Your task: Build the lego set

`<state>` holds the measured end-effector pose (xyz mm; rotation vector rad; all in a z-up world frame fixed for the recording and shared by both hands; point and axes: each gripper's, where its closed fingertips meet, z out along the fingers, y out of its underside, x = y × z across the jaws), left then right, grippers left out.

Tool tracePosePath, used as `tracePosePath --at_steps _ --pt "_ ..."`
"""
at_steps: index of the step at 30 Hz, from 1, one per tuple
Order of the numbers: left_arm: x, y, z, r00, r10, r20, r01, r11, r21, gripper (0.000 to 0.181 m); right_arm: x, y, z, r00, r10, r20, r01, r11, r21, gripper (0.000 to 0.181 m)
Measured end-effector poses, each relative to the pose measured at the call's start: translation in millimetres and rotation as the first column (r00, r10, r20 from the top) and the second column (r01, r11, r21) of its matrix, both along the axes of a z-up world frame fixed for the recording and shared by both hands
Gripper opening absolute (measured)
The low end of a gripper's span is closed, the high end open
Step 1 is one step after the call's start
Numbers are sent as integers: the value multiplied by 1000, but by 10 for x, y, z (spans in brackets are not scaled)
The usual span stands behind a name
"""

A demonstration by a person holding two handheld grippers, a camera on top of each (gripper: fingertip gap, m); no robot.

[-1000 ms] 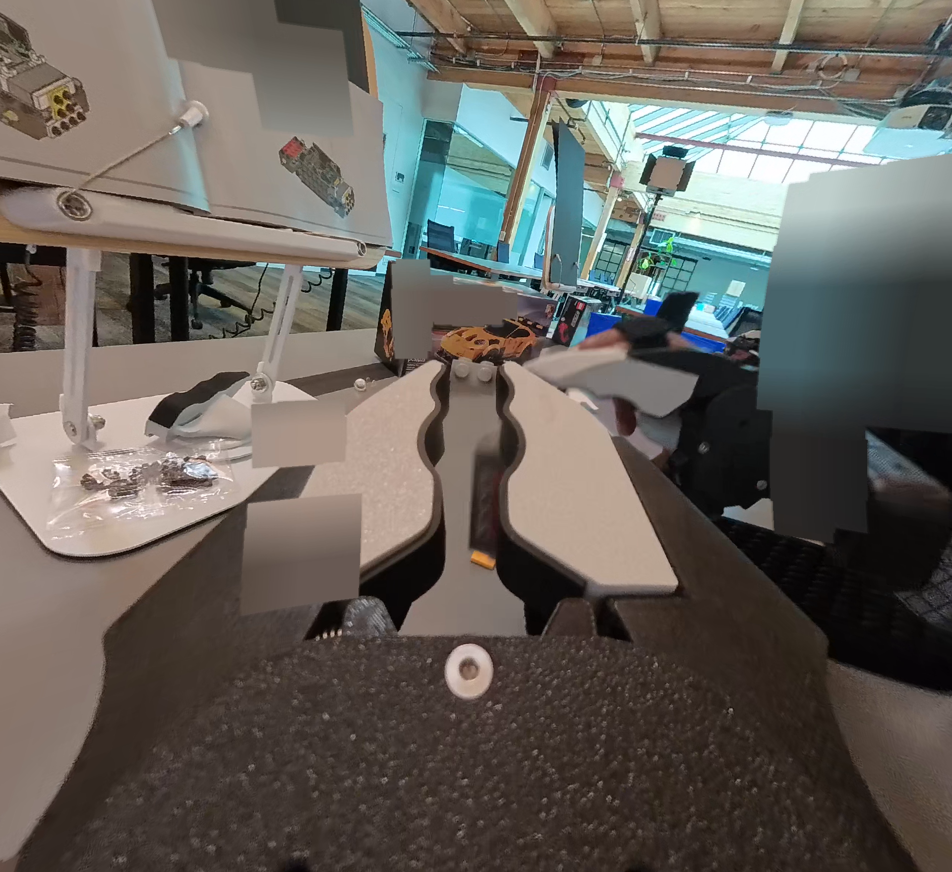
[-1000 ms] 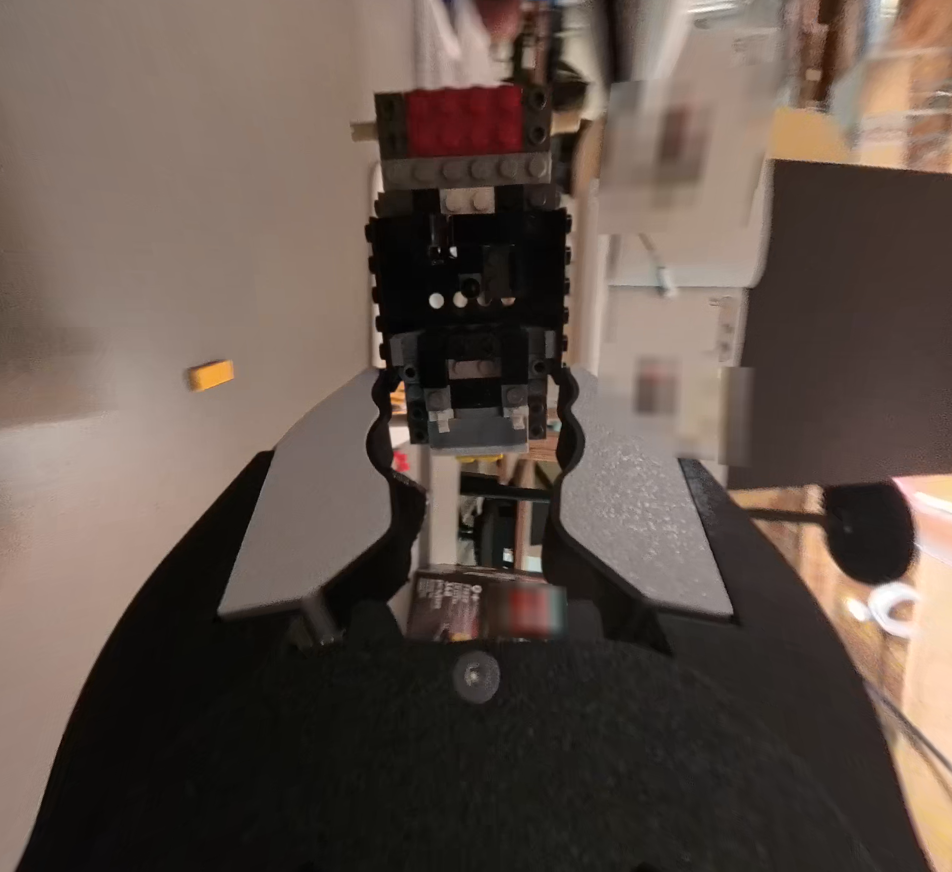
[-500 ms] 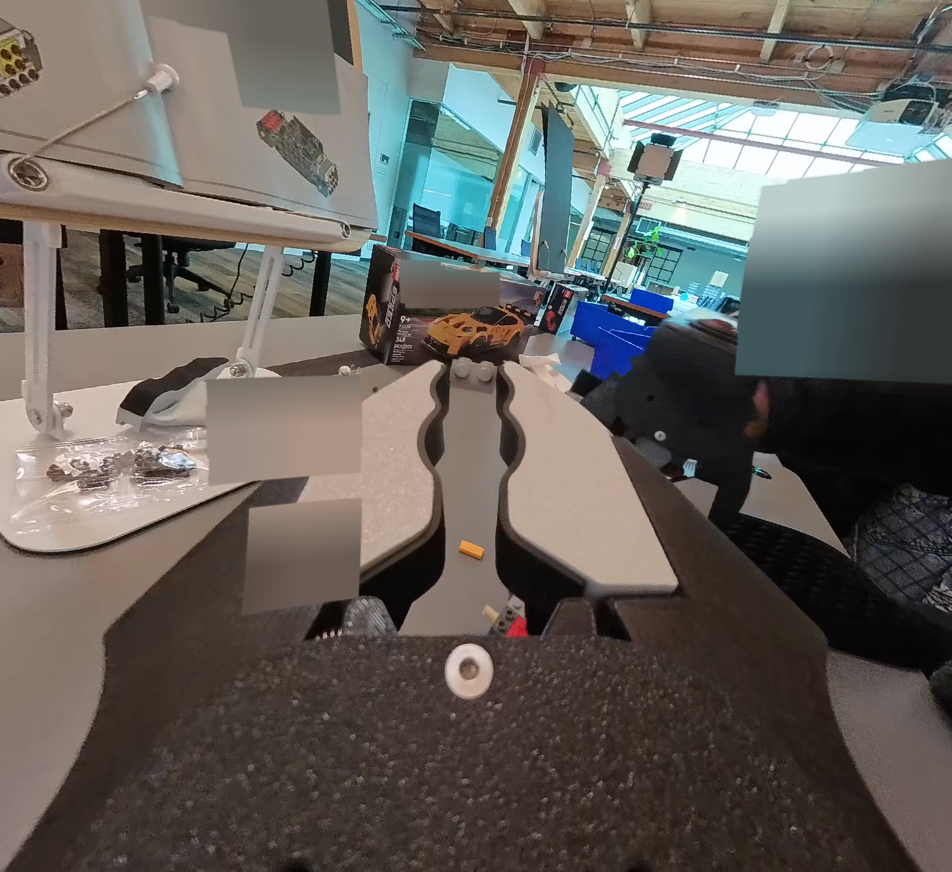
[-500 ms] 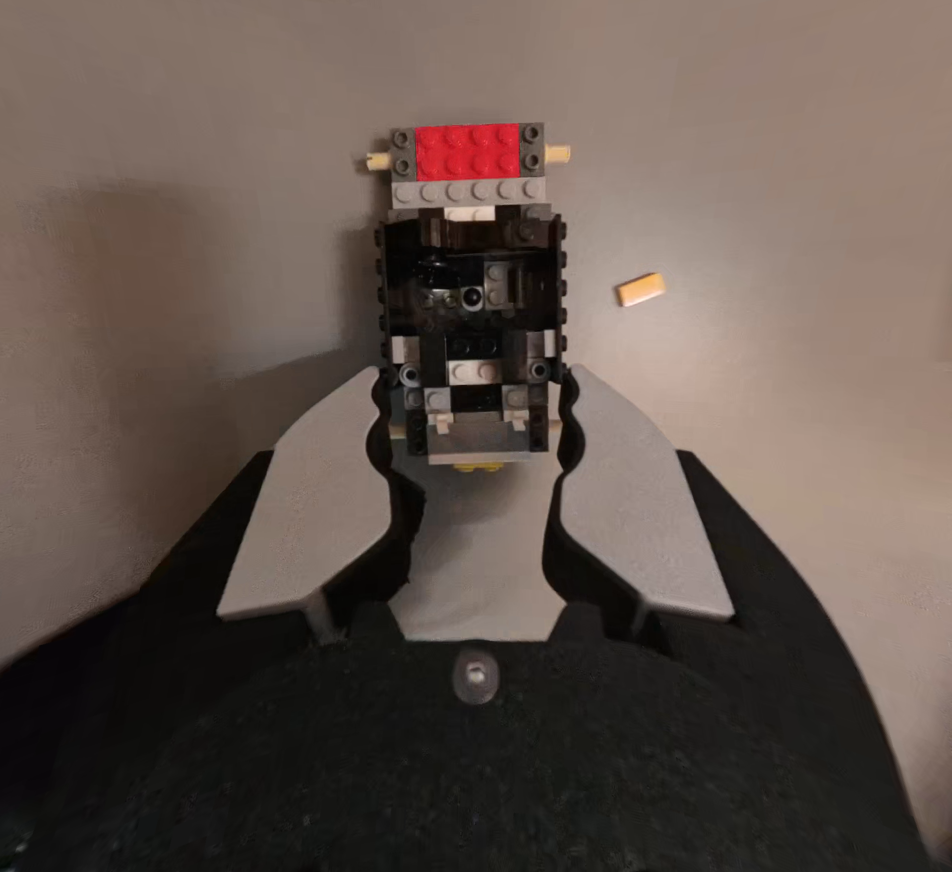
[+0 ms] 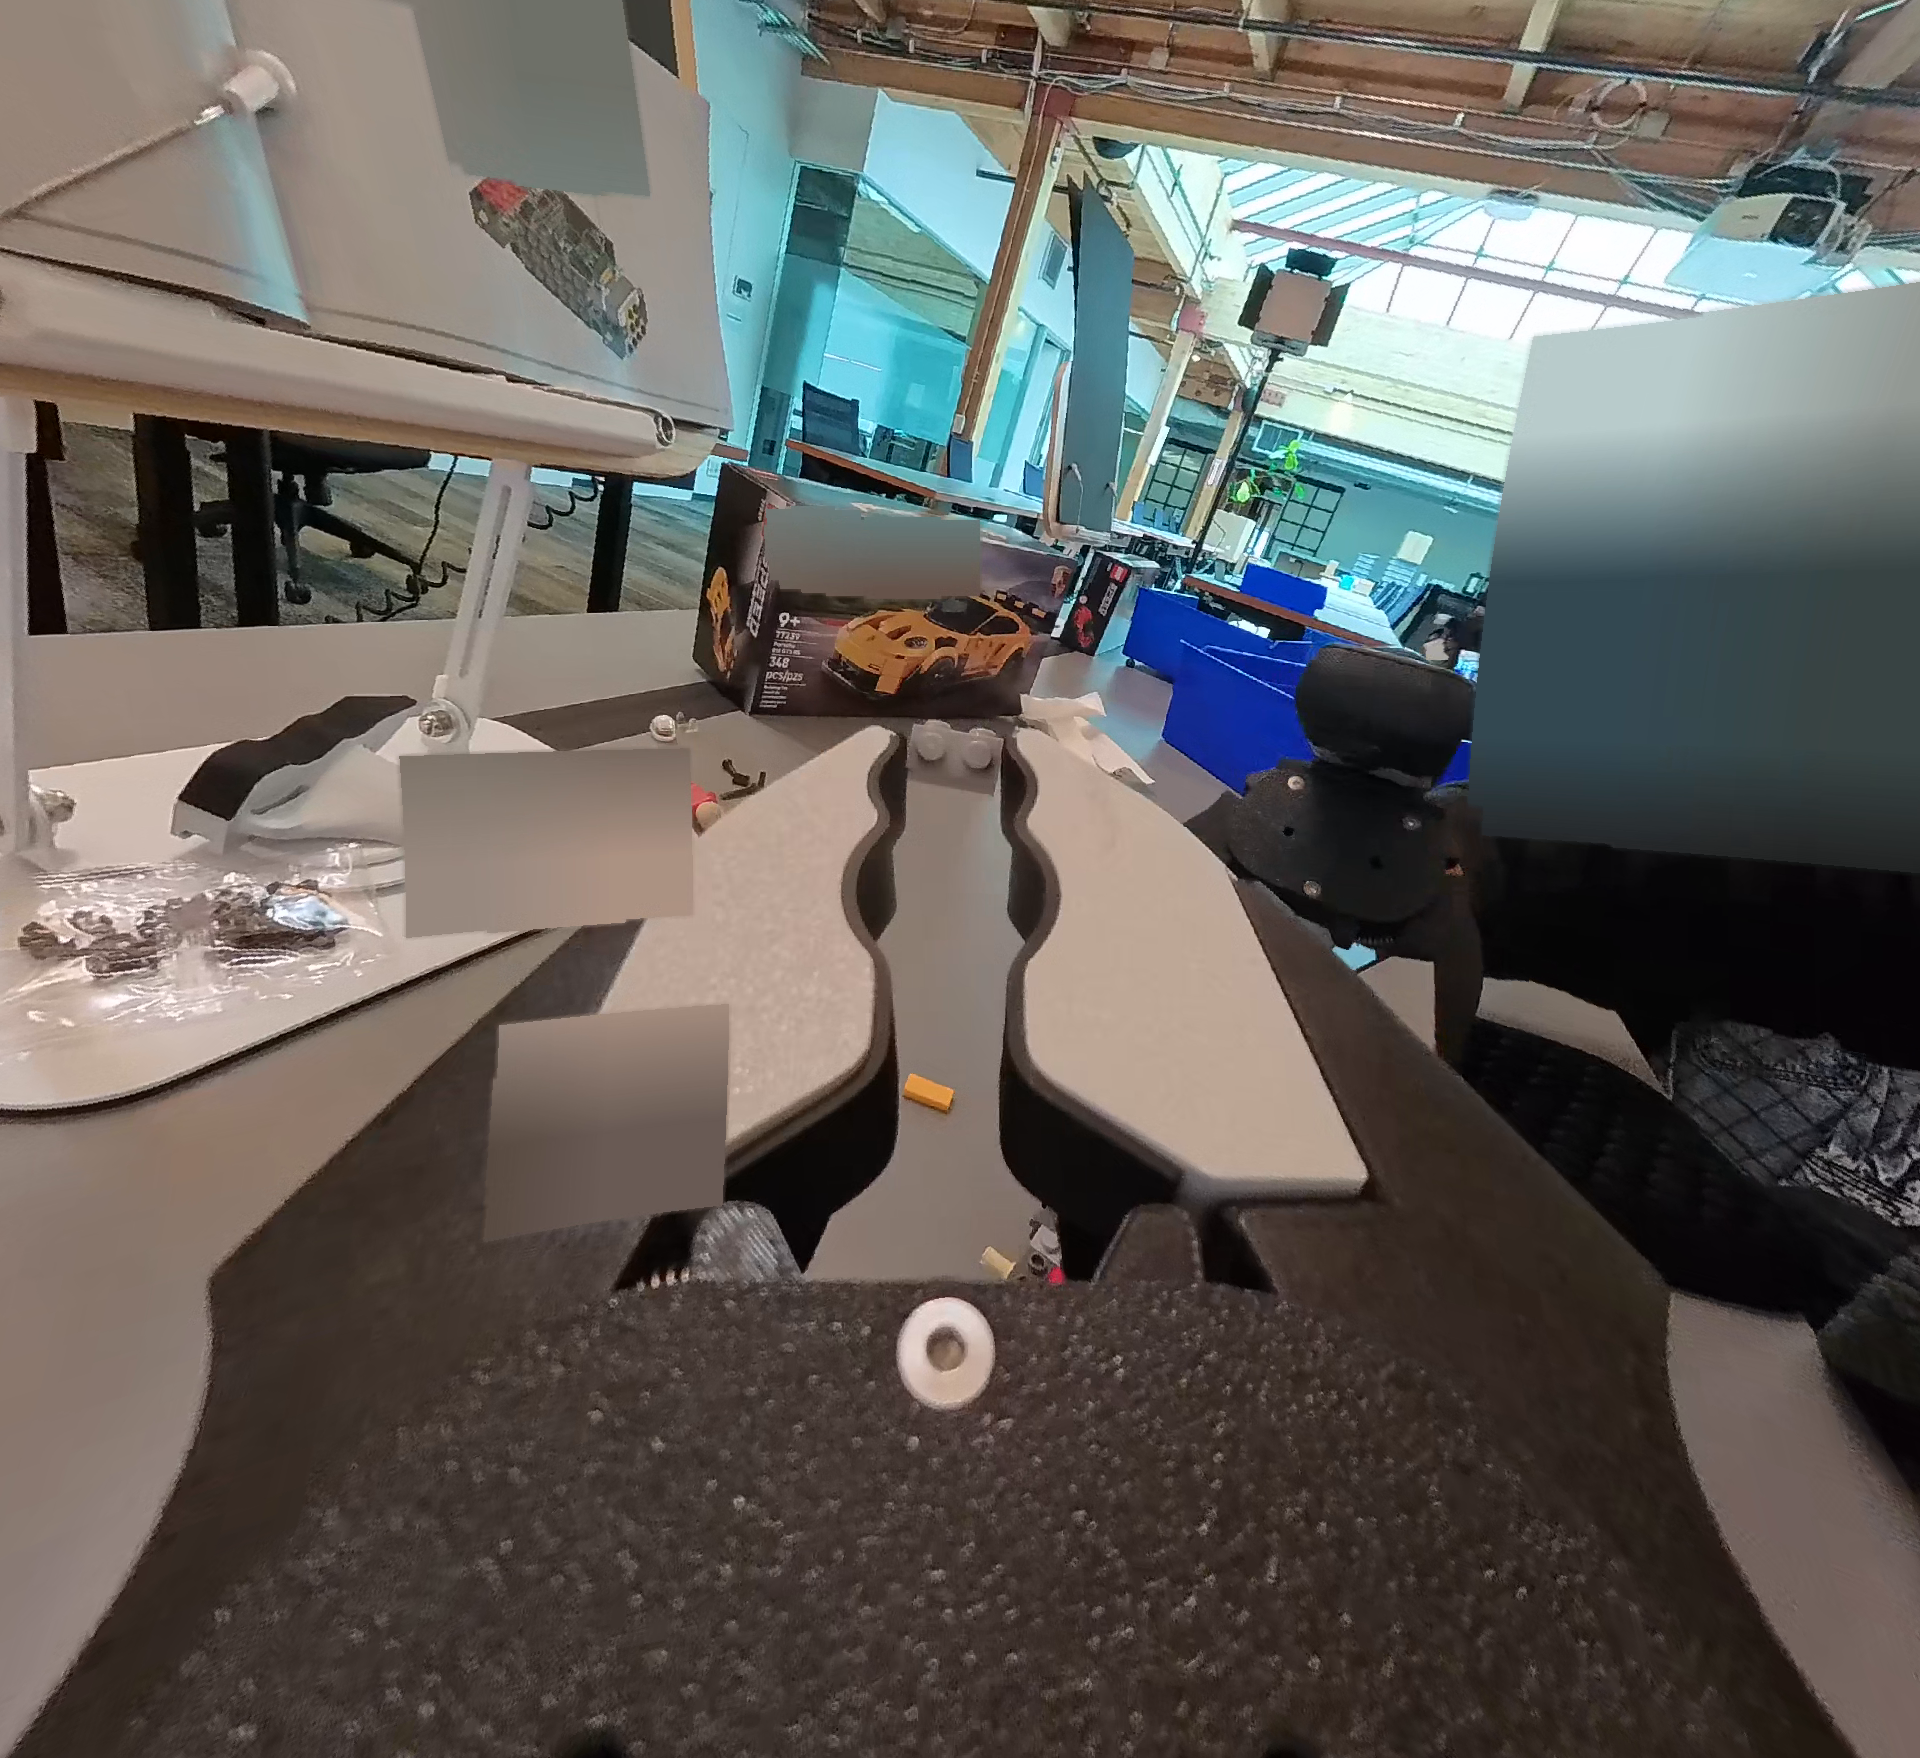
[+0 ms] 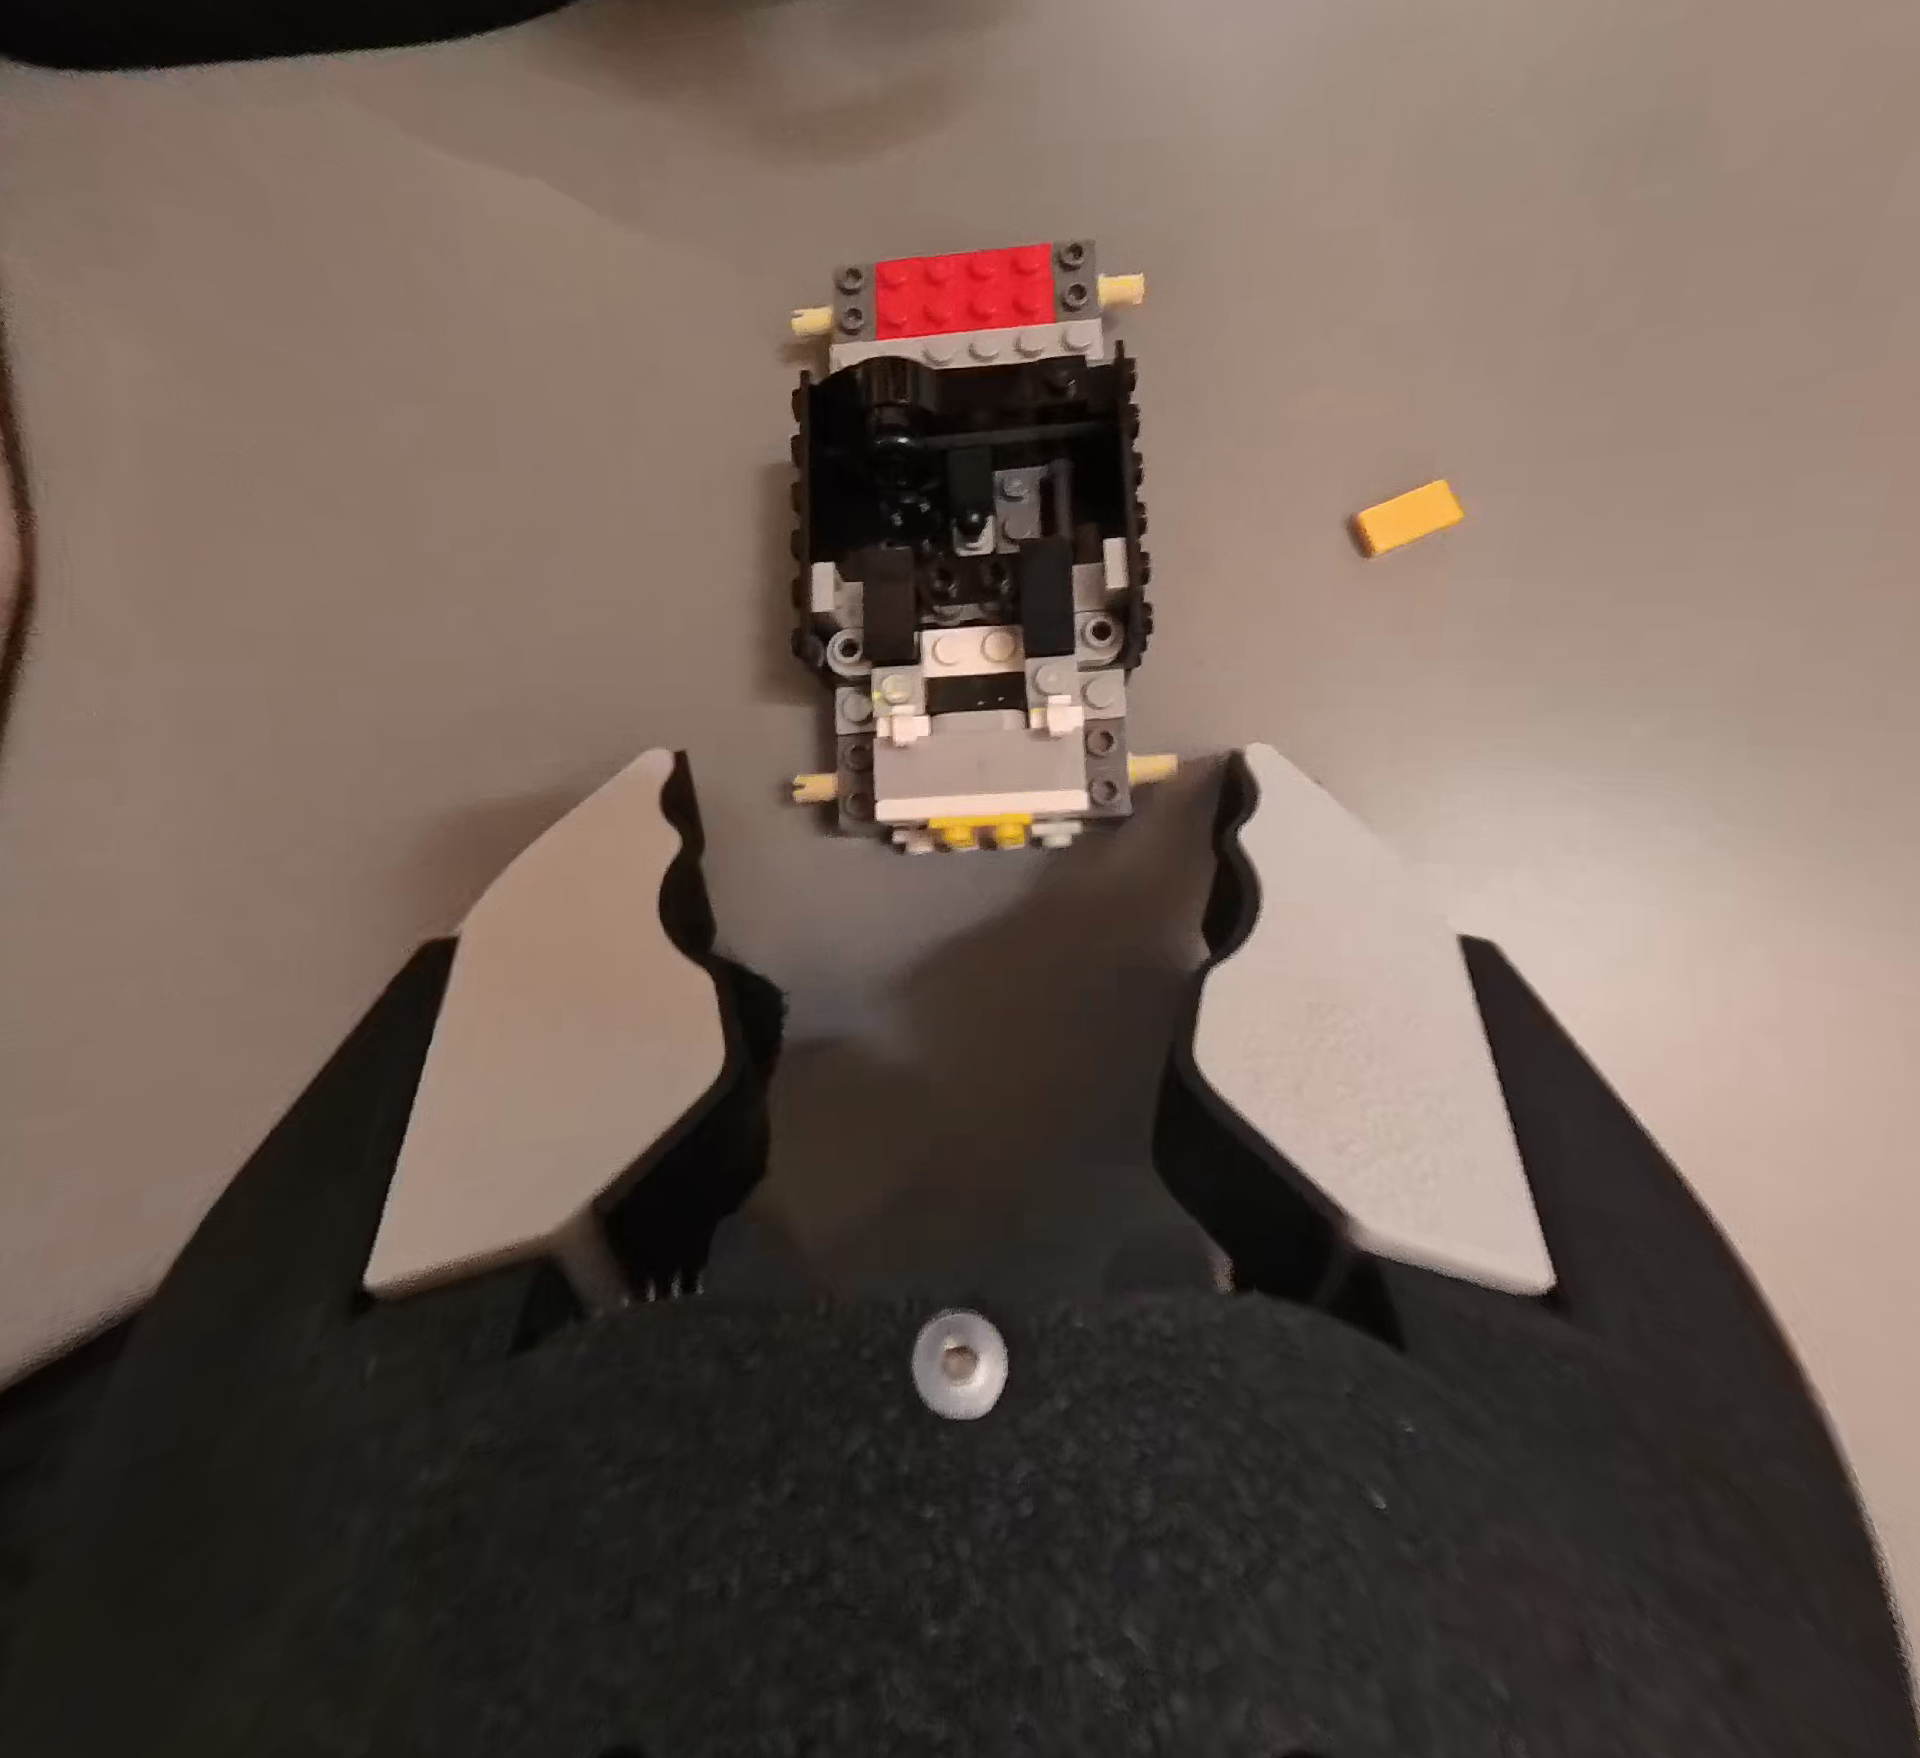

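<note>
The part-built Lego car chassis (image 6: 966, 545), black and grey with a red plate at its far end, lies flat on the grey table (image 6: 416, 461). My right gripper (image 6: 958, 758) is open and empty just behind its near end, with the fingers wide apart and off it. A small orange tile (image 6: 1408, 516) lies to the right of the chassis. It also shows between the fingers in the left wrist view (image 5: 928, 1092). My left gripper (image 5: 954, 742) is shut on a small grey two-stud plate (image 5: 954, 749) at its fingertips, held above the table.
An instruction booklet on a white stand (image 5: 364, 254) is at the left, with a clear bag of small parts (image 5: 177, 929) on its base. The set's box (image 5: 873, 628) stands beyond, with loose bits (image 5: 738, 773) near it. The right gripper's black body (image 5: 1351, 835) is at the right. My right gripper's tips are some 6 centimeters from the small orange tile (image 6: 1408, 516). Seen from the left wrist view (image 5: 929, 1100) as well.
My right gripper turned the chassis down to the table, let go of it, opened wide and drew back. My left gripper kept hold of the grey plate and shifted slightly.
</note>
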<state>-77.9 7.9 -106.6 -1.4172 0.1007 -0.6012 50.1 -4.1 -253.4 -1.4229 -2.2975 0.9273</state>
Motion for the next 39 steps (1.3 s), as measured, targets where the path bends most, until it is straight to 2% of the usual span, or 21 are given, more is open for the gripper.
tracePosePath --at_steps 1,3,6,8,9,11,14,15,18,20,22,24,27,29,36,39 --pt "3 1 -3 1000 -1 -1 1 1000 -1 17 -28 35 -16 1000 -14 -19 15 999 41 86" --pt "7 0 -6 1000 -2 -5 2 1000 -1 17 -40 45 -20 999 -7 -45 10 998 67 70" --pt "7 -4 0 1000 -2 -7 2 1000 1 17 -5 87 -4 1000 -9 -25 11 996 89 69" --pt "12 -6 2 1000 -5 -4 5 1000 1 17 25 148 134 1000 -11 -9 12 995 98 69" --pt "15 -7 3 1000 -6 -5 6 1000 2 17 25 219 245 1000 -12 -11 13 989 146 69" --pt "20 -9 7 1000 -6 -8 6 1000 4 17 19 463 490 1000 -2 -15 8 932 361 69" --pt "30 -12 12 1000 -8 -13 8 1000 5 16 -18 765 898 999 39 -17 -19 752 659 69" --pt "34 -15 14 1000 -7 -17 7 1000 7 16 -32 864 1026 998 60 -9 -33 652 758 69" --pt "44 -19 17 1000 -8 -24 9 1000 9 17 -57 1066 1333 987 129 100 -131 254 958 69" --pt "53 -18 15 1000 -11 -25 11 1000 8 17 -45 1101 1404 964 124 235 -241 39 970 69" --pt "62 -18 16 1000 -13 -27 13 1000 8 17 -9 1092 1362 919 87 384 -375 -103 921 68" --pt "74 -21 17 999 -15 -32 15 1000 9 17 5 1037 1258 863 60 501 -480 -209 852 68" --pt "85 -27 21 999 -16 -40 17 1000 11 17 70 866 973 767 58 639 -603 -275 749 68" --pt "88 -30 25 999 -18 -42 18 1000 12 17 111 703 765 725 95 683 -644 -259 720 68" --pt "95 -27 15 999 -21 -44 21 1000 8 17 124 335 407 678 231 698 -673 -185 716 69" --pt "92 -25 14 999 -20 -43 20 1000 7 17 113 394 422 705 223 673 -656 -156 739 68"
